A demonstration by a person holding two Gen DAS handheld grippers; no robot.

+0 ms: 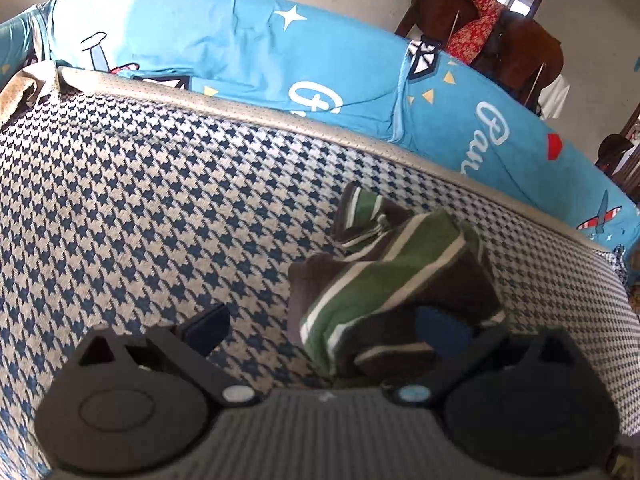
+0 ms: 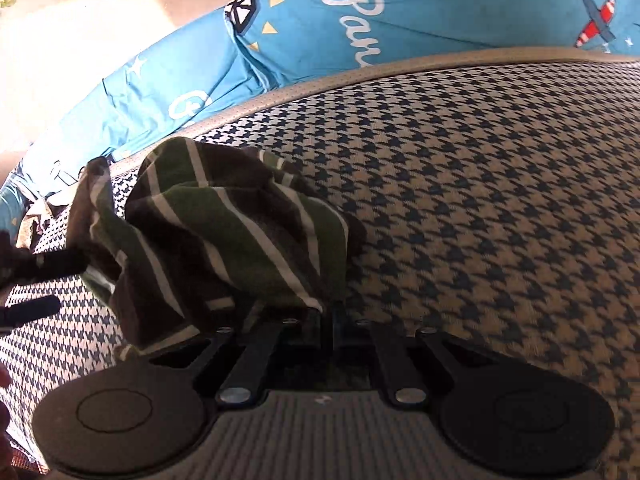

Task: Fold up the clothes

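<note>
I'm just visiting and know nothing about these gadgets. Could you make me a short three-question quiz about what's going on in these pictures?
1. True or false: the right gripper is pinching the striped garment.
2. What pattern covers the surface under the garment?
3. The left gripper is: A) open, B) shut on the blue sheet.

Key: 1 true; 2 houndstooth check; 3 A.

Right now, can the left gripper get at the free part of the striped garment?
Probably yes. The left gripper is open with the striped garment lying between its fingers on the houndstooth cushion, nothing blocking. The right gripper already pinches another edge.
</note>
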